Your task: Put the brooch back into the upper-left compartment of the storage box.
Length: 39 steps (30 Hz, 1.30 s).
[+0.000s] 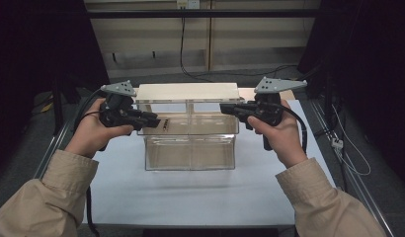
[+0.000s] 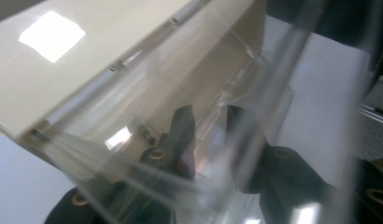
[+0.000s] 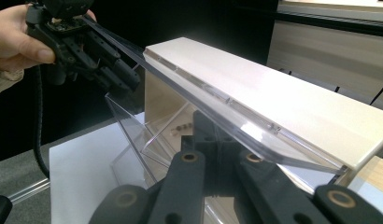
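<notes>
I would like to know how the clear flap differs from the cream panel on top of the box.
The clear flap is see-through; the cream panel is opaque. The clear flap juts forward over the box's front, while the cream panel lies flat along the back. The left gripper and right gripper are at the clear flap's two ends; neither is at the cream panel. Both are long strips spanning the box's width, joined along a hinge line.
</notes>
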Tool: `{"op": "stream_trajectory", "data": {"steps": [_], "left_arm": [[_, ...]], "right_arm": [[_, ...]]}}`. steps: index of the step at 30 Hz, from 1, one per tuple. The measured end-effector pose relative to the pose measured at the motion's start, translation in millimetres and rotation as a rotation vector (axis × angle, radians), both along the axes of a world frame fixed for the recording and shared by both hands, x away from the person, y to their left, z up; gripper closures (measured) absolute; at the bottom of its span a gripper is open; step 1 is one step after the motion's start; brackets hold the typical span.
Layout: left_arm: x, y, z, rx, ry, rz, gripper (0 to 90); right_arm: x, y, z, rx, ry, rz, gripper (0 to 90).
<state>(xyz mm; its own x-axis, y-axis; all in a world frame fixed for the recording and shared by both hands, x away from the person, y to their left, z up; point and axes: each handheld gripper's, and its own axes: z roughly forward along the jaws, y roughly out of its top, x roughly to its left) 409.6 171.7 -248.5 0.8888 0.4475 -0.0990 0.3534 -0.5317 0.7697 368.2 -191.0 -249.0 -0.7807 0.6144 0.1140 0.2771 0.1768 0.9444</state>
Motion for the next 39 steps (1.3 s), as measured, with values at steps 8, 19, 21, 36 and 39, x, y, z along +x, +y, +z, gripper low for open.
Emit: {"op": "stream_trajectory", "data": {"steps": [8, 19, 21, 36, 39], "left_arm": [[-11.1, -1.3, -5.0, -0.025, 0.055, -0.043, 57.0], [-24.1, -2.1, -9.9, -0.038, 0.073, -0.069, 41.1], [-26.4, -2.6, -11.1, -0.038, 0.076, -0.074, 38.0], [-42.6, -2.1, -8.4, -0.047, 0.049, -0.114, 26.2], [-47.3, -3.0, -5.8, -0.063, 0.05, -0.133, 25.2]], "right_arm": [[-1.3, -1.9, -2.2, 0.01, 0.003, 0.008, 90.0], [-4.1, -2.1, -9.1, 0.007, 0.011, 0.022, 90.0], [-4.6, -1.9, -10.2, 0.011, 0.011, 0.025, 90.0], [-7.0, -2.4, -13.0, 0.012, 0.017, 0.029, 90.0], [-7.3, -2.7, -14.0, 0.013, 0.02, 0.031, 90.0]]}}
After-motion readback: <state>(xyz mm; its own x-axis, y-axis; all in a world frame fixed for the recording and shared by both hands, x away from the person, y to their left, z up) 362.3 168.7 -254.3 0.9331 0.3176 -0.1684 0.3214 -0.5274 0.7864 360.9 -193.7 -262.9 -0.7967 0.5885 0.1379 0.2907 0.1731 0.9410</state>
